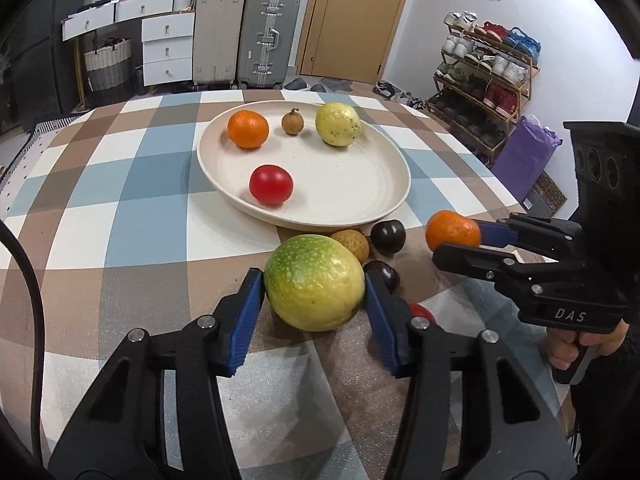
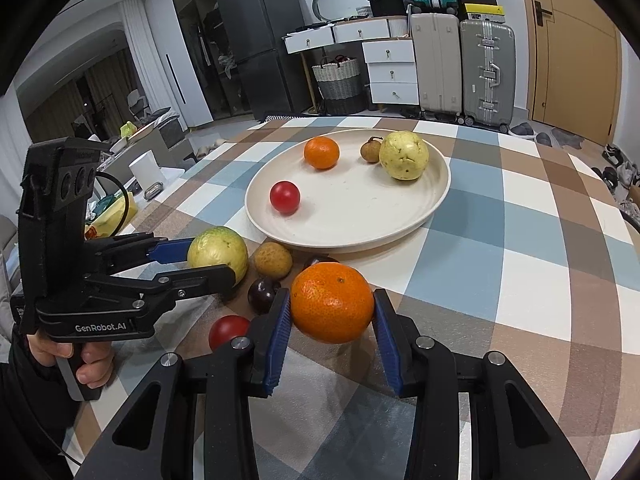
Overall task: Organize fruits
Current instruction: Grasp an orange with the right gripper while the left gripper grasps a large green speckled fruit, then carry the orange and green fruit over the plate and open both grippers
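My left gripper (image 1: pixel 314 284) is shut on a green-yellow guava (image 1: pixel 314 282), seen also in the right wrist view (image 2: pixel 218 254). My right gripper (image 2: pixel 331 308) is shut on an orange mandarin (image 2: pixel 331 308), which shows in the left wrist view (image 1: pixel 453 235). A cream plate (image 1: pixel 360 184) holds a mandarin (image 1: pixel 248 129), a small brown longan (image 1: pixel 292 122), a yellow guava (image 1: pixel 338 124) and a red tomato (image 1: pixel 271 184). On the cloth in front of the plate lie a brown longan (image 2: pixel 273 260), two dark plums (image 1: pixel 388 236) (image 2: pixel 262 294) and a red tomato (image 2: pixel 228 330).
The table has a checked blue, brown and white cloth (image 1: pixel 132 208). Behind it stand suitcases (image 1: pixel 268 40), white drawers (image 1: pixel 166 50), a wooden door (image 1: pixel 356 20) and a shoe rack (image 1: pixel 484 76). A black cable (image 1: pixel 36 300) hangs at the left.
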Tool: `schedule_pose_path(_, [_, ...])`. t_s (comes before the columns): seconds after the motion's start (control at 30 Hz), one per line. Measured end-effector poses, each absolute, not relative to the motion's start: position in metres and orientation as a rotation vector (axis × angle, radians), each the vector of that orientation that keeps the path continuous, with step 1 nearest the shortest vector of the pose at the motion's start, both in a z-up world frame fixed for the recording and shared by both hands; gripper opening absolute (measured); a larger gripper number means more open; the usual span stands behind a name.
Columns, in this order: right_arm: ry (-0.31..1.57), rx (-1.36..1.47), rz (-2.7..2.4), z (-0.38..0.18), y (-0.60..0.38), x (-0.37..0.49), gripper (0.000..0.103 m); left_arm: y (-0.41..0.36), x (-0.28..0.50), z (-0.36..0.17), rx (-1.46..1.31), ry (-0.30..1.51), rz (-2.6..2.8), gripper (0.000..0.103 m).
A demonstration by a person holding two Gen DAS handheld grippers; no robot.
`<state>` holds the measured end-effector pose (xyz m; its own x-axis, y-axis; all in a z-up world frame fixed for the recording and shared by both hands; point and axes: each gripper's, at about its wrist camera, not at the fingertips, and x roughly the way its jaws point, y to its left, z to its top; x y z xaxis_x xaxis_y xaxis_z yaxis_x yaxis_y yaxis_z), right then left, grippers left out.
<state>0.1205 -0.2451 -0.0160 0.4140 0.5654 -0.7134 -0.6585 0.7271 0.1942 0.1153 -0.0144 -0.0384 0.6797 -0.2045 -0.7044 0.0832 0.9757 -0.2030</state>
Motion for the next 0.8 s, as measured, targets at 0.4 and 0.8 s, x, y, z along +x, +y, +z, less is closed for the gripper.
schedule_pose_path(0.4, [0.802, -0.092, 0.761, -0.01, -0.251, 0.121, 0.041, -0.01, 0.105, -0.023, -0.158, 0.73, -0.12, 0.048])
schedule_pose_path(0.8, [0.72, -0.013, 0.733, 0.009, -0.26, 0.126, 0.041, -0.008, 0.101, -0.003, -0.152, 0.655, -0.072, 0.048])
